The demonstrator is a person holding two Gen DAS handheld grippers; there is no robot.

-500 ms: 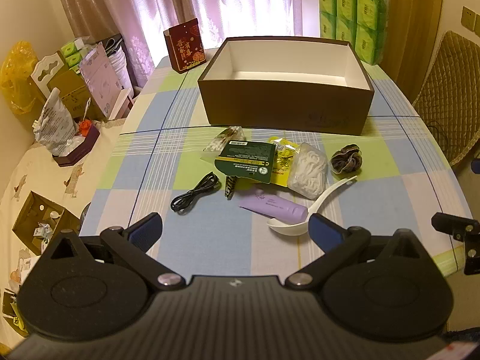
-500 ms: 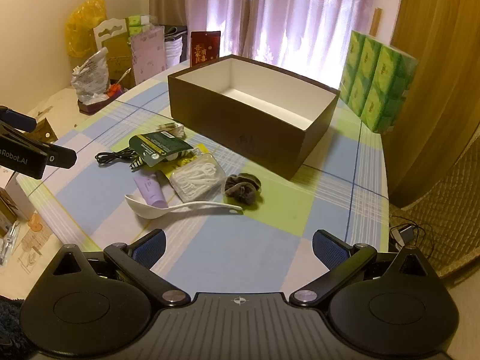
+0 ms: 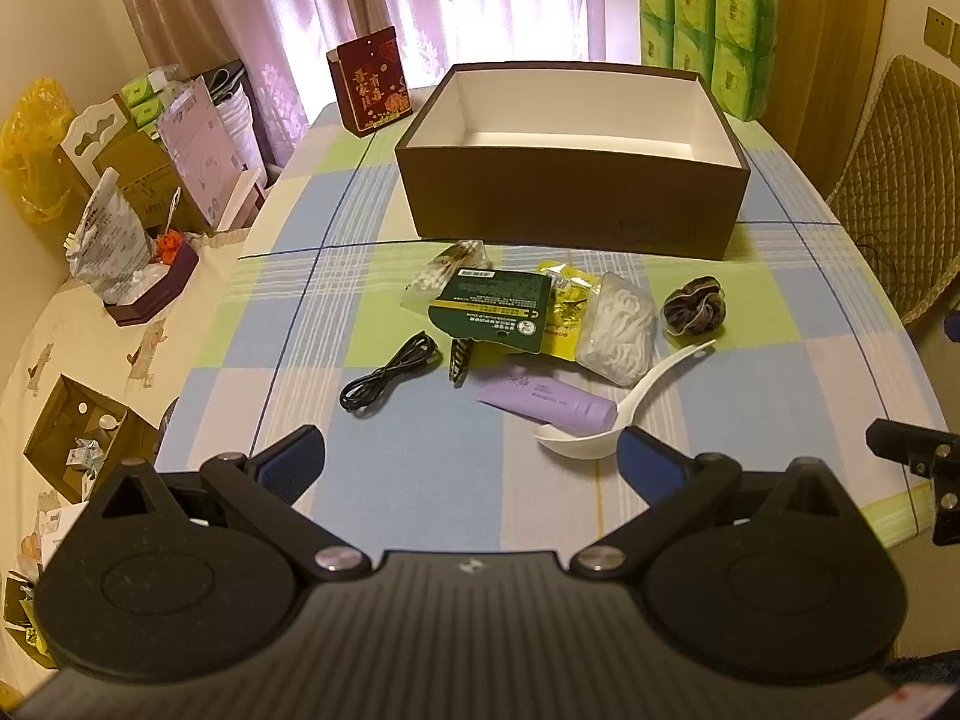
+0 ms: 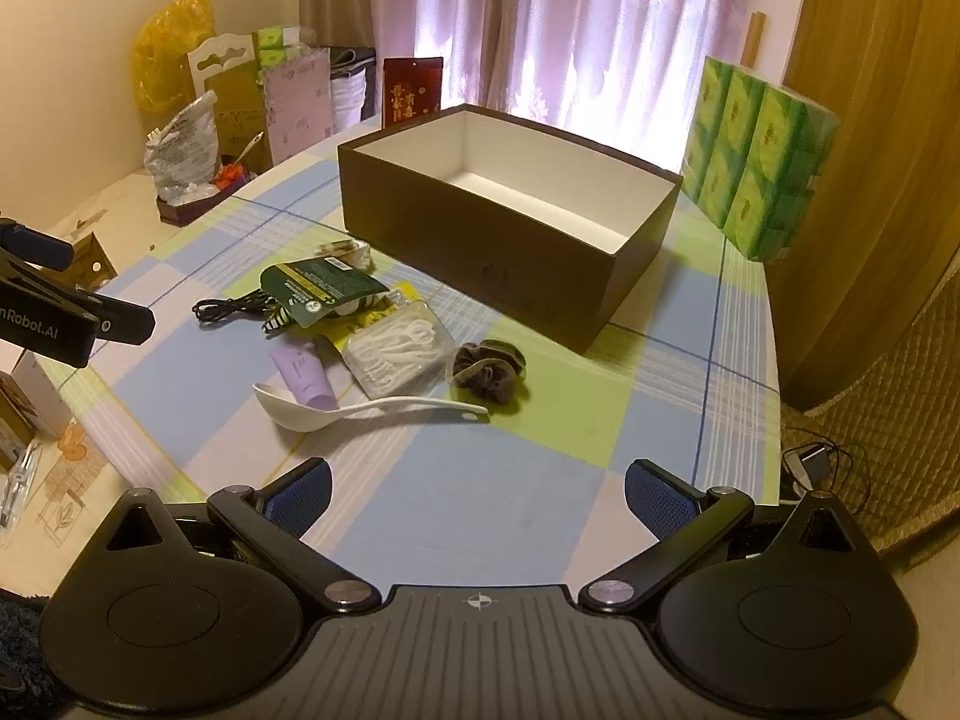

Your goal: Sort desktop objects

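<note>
An open brown box with a white inside stands at the far middle of the checked tablecloth. In front of it lie a dark green packet, a black cable, a purple tube, a white spoon, a bag of white floss picks, a brown scrunchie, cotton swabs and a yellow packet. My left gripper and right gripper hover open and empty above the near table.
Green tissue packs and a red gift box stand behind the brown box. Bags and cartons crowd a side surface on the left. A quilted chair is at right. The other gripper's edge shows at left.
</note>
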